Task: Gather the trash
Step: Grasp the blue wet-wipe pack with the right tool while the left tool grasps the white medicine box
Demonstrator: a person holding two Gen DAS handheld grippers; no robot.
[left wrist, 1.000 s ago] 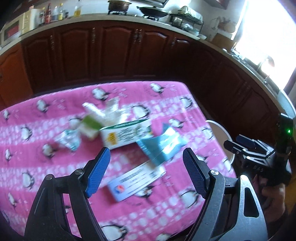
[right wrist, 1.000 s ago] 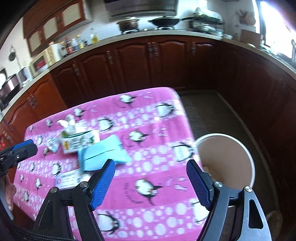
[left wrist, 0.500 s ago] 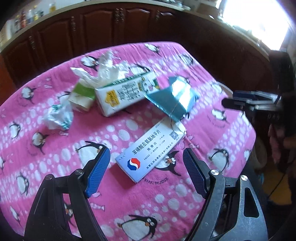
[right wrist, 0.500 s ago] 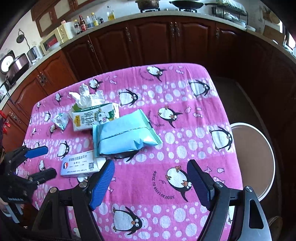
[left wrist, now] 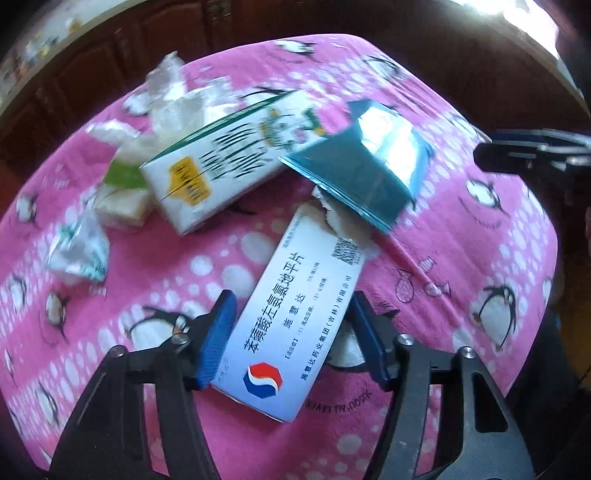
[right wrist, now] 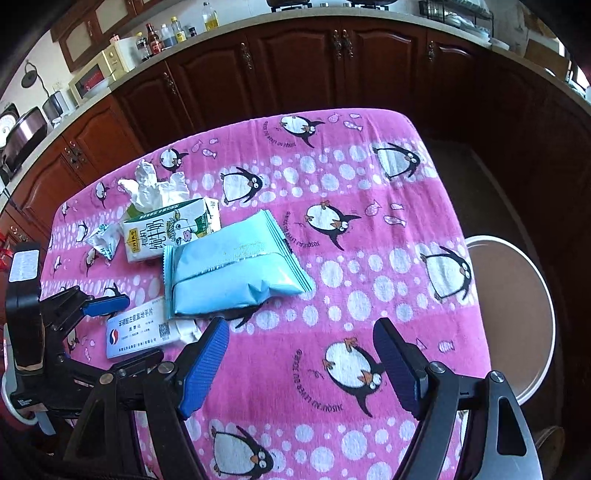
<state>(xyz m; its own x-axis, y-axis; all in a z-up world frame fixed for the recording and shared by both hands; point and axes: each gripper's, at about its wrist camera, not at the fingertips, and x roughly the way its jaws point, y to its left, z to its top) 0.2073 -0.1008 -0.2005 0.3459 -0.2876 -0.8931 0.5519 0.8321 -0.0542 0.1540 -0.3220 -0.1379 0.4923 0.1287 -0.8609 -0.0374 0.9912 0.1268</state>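
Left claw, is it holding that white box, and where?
The left claw has just been closing around the white box, one pad on each long side near its logo end. Whether it grips yet cannot be told.

A pink penguin-print cloth [right wrist: 332,258] covers the worktop, dark wooden cabinets [right wrist: 295,70] curve behind it under a pale counter [right wrist: 369,20] with bottles [right wrist: 173,33] and a microwave [right wrist: 99,75], and bright daylight [left wrist: 509,11] floods in at upper right.

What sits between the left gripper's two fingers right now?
The white medicine box lies flat on the pink cloth between the left gripper's closing fingers, seen best in the left wrist view. Whether the pads touch it yet is unclear.
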